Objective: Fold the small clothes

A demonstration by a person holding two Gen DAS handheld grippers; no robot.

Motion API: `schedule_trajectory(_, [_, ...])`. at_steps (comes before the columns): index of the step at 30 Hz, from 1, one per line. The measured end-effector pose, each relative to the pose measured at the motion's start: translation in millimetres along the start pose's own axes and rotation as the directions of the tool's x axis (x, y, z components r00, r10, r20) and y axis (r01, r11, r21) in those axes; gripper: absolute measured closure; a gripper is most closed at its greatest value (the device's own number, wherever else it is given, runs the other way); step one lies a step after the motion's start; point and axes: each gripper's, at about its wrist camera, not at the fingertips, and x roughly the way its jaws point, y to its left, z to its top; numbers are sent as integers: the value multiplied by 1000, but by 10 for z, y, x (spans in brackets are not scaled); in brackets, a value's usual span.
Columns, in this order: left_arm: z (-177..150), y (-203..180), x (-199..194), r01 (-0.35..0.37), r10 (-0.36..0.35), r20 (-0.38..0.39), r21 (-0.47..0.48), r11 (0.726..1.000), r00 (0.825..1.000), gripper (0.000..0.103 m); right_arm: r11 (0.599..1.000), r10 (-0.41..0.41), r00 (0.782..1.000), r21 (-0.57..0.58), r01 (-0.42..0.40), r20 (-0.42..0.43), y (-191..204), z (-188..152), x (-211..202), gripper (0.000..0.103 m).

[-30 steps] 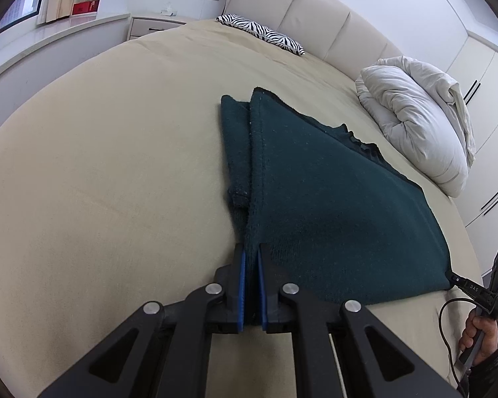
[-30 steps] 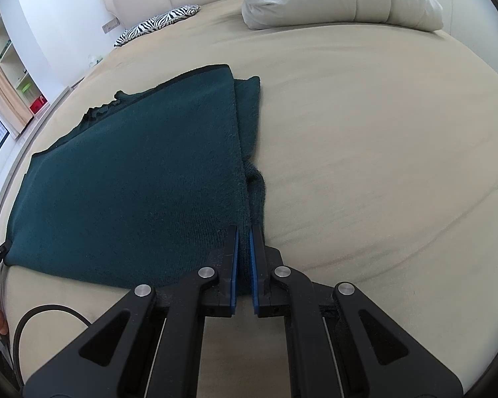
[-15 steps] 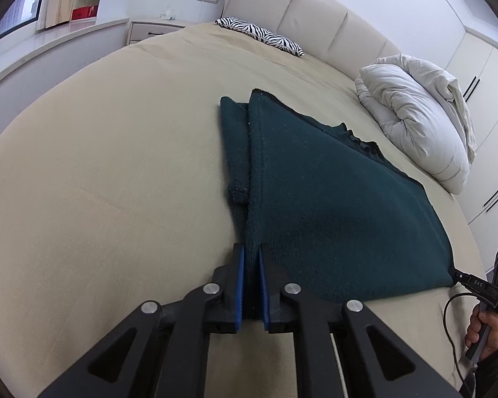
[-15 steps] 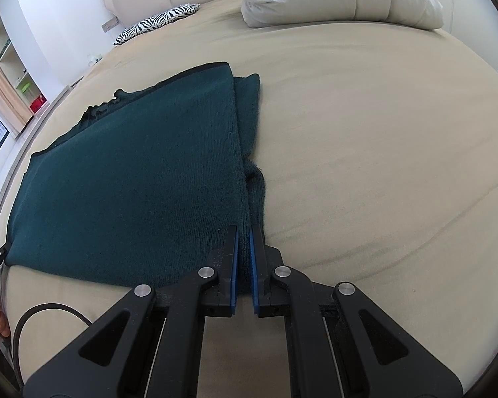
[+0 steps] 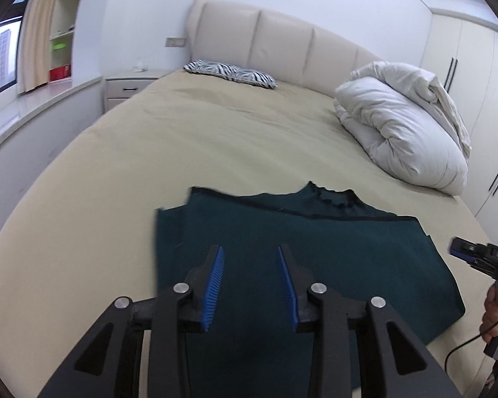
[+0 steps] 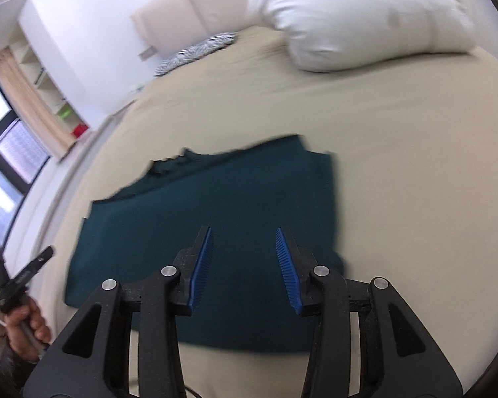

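Note:
A dark green knit garment (image 5: 315,248) lies flat on the beige bed (image 5: 182,139), its left side folded inward. It also shows in the right wrist view (image 6: 215,205), with the right side folded in. My left gripper (image 5: 250,255) is open and empty, raised above the garment's near left part. My right gripper (image 6: 243,237) is open and empty, raised above the garment's near right part. The right gripper shows at the right edge of the left wrist view (image 5: 481,258), and the left gripper at the left edge of the right wrist view (image 6: 23,275).
A bundled white duvet (image 5: 405,126) lies at the bed's right side and shows in the right wrist view (image 6: 358,20). A zebra-print pillow (image 5: 230,71) rests by the headboard (image 5: 282,46). A nightstand (image 5: 129,88) and a window ledge (image 5: 26,106) are left of the bed.
Both grippers have let go of the garment's near hem edges, opened, and lifted up and back. The garment now lies flat on the bed.

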Motion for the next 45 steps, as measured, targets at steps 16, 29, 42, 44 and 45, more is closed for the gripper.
schedule_trajectory(16, [165,300,1119,16,-28,-89,-130,991,996,83,857,295,955,430,-283,40,-707,254,1563,101])
schedule_trajectory(29, [-28,279,336,11,-15,-19,-162,987,1000,58,889,-24,969,449,-93,246,-1202,146,348,87])
schedule_trajectory(42, [-648,49,53,-20,18,-146,-10,1000,989,59,913,366,924,233,-334,-107,500,-836,1314,79])
schedule_trajectory(44, [-682,103,68,-6,3,-155,-22,1000,988,59,897,351,935,306,-320,-50,146,-804,1151,81])
schedule_trajectory(45, [-698,113,73,-3,-1,-154,-26,1000,988,59,900,310,951,327,-288,-17,-6,-811,1030,80])
